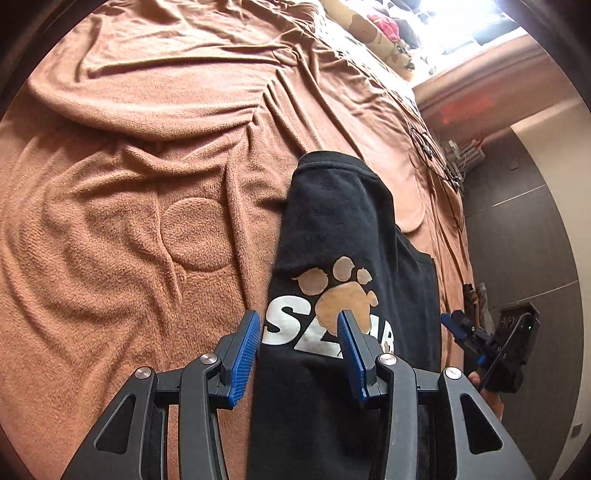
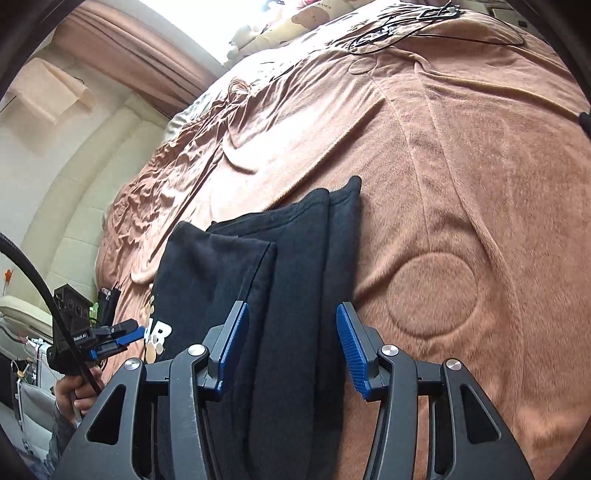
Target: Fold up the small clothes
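In the left wrist view, the left gripper [image 1: 300,350] hangs at lower centre with its fingers [image 1: 243,354] apart over the black shirt [image 1: 332,221], holding nothing; the shirt lies in a narrow strip on the brown blanket [image 1: 129,166], print up. In the right wrist view, the right gripper [image 2: 291,349] at lower centre is likewise spread and empty above the shirt [image 2: 295,258], whose sides look already folded inward. A crosswise fold seems left.

The black garment [image 1: 332,221] runs off the lower edge of both wrist views behind the tongs' frames, its white lettering [image 1: 288,328] partly covered by a blue pad, while the pile beside the window [image 1: 373,26] is washed out by glare.
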A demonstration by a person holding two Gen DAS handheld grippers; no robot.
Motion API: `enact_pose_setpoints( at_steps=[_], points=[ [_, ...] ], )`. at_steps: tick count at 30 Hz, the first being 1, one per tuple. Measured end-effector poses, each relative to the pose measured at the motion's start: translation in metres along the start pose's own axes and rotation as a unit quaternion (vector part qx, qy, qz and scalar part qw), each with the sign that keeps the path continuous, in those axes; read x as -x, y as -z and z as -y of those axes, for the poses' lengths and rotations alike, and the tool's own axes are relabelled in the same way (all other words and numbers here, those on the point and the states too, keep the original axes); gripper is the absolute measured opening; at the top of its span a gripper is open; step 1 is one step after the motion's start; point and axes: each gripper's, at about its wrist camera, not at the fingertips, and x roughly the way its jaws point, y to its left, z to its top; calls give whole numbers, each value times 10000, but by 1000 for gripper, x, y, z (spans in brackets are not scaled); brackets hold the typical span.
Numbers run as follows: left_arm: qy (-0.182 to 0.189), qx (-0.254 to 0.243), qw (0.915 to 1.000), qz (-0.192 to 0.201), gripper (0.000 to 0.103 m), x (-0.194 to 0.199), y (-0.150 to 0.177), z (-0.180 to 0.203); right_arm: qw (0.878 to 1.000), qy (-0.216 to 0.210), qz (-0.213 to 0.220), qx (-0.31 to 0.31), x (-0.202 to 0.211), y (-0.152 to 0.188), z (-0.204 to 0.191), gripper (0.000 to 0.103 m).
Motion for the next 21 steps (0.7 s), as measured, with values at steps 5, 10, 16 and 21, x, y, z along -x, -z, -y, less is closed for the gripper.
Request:
enact_pose_setpoints(
  at_steps=[5, 10, 16, 21],
  points=[
    [-28, 3, 10000, -47, 45, -10, -10, -1, 9999, 63, -106, 38, -27, -25, 1, 47],
    [-70, -36, 10000, -51, 45, -17, -17, 0, 9997, 51, -231, -19, -51, -40, 4, 35],
    [-170, -77, 9998, -76, 45, -24, -25, 3, 9994, 195, -271, -48, -62, -52, 3, 2],
    [-189, -170, 9997, -44, 45, -22, -27, 8, 9994, 316, 30, 110, -37, -51, -5, 0]
  ],
)
